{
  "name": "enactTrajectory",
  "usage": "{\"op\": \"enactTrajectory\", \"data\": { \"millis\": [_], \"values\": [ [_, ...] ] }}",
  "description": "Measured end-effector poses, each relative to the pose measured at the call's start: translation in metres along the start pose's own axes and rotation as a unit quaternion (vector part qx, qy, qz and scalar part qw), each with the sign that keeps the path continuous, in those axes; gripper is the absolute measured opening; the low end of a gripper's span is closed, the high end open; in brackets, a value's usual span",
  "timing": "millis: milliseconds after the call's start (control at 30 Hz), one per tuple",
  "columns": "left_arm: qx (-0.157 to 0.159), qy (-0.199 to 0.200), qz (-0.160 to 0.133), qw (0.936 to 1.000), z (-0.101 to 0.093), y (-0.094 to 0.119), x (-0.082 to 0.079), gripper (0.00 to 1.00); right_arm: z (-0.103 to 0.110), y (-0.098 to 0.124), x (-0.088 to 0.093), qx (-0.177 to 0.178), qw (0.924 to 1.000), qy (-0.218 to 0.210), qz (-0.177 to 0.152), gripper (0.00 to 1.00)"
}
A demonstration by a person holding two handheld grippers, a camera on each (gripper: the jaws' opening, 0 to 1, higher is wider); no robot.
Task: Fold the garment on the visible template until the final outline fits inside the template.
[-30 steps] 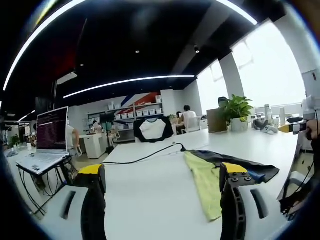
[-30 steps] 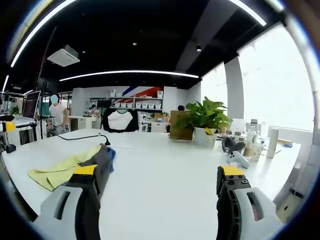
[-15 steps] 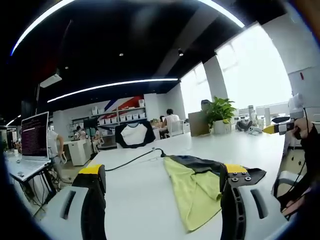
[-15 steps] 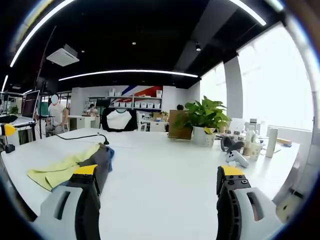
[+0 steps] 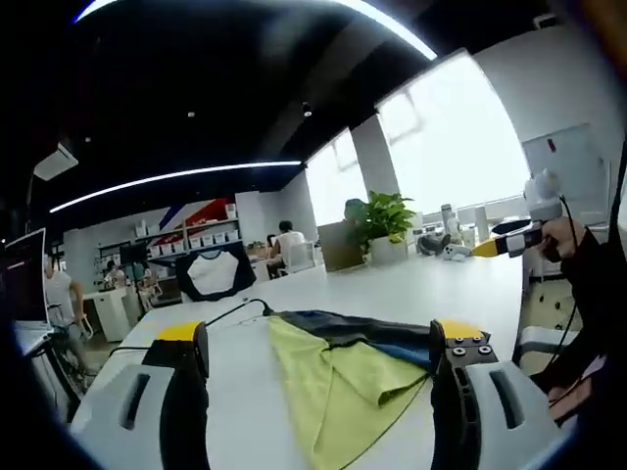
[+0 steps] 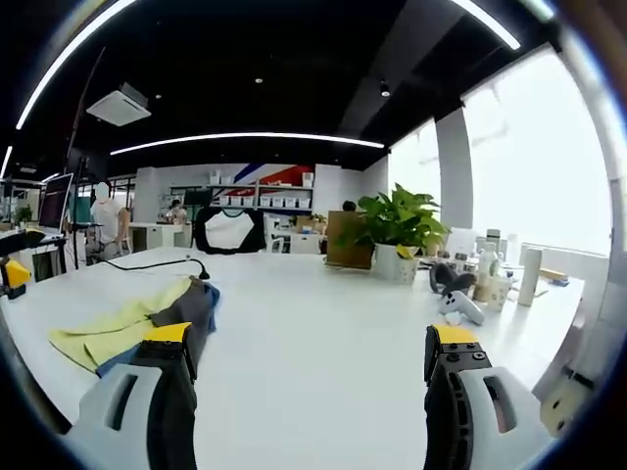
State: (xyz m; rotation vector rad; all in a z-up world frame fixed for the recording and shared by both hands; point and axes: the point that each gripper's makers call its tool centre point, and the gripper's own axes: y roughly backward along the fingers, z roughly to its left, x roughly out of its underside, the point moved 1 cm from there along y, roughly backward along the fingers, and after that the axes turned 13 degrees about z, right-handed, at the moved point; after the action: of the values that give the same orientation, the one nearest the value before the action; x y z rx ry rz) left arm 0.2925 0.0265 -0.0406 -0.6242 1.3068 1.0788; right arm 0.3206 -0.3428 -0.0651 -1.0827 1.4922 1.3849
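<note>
On white table (image 5: 460, 284): yellow-and-dark garment (image 5: 343, 367); left tool (image 5: 318, 343), right tool (image 6: 304, 348) both spread apart, empty; no legible writing.

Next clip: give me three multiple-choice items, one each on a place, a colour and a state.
1. Where does the garment lie in the left gripper view?
A. between the jaws of the left tool
B. on a chair
C. on the floor

2. Which colour is the garment's largest panel?
A. red
B. yellow-green
C. white

3. What state is the right tool in?
A. shut on cloth
B. open and empty
C. shut on a cable

Answers: 1 A, it lies on the white table between both jaws. 2 B, yellow-green beside dark panels. 3 B, jaws wide apart over bare tabletop.
</note>
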Motion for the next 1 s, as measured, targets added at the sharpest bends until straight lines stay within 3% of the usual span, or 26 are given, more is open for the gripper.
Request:
{"op": "enactTrajectory", "data": {
  "millis": [167, 333, 633, 1000],
  "values": [
    [0.032, -0.005, -0.010, 0.9994, -0.022, -0.013, -0.003, 0.98, 0.000, -0.005, 0.004, 0.004, 0.9999, 0.004, 0.011, 1.00],
    [0.060, -0.035, 0.003, 0.9976, -0.041, -0.029, -0.001, 0.97, 0.001, -0.004, 0.007, 0.003, 0.9999, 0.002, 0.011, 1.00],
    [0.111, -0.052, -0.003, 0.9924, -0.077, -0.054, -0.009, 0.96, -0.007, 0.010, -0.007, 0.009, 0.9999, 0.013, 0.005, 1.00],
    [0.157, -0.054, 0.020, 0.9860, -0.109, -0.073, 0.005, 0.93, -0.015, 0.009, -0.004, 0.017, 0.9998, 0.010, 0.009, 1.00]
  ]
}}
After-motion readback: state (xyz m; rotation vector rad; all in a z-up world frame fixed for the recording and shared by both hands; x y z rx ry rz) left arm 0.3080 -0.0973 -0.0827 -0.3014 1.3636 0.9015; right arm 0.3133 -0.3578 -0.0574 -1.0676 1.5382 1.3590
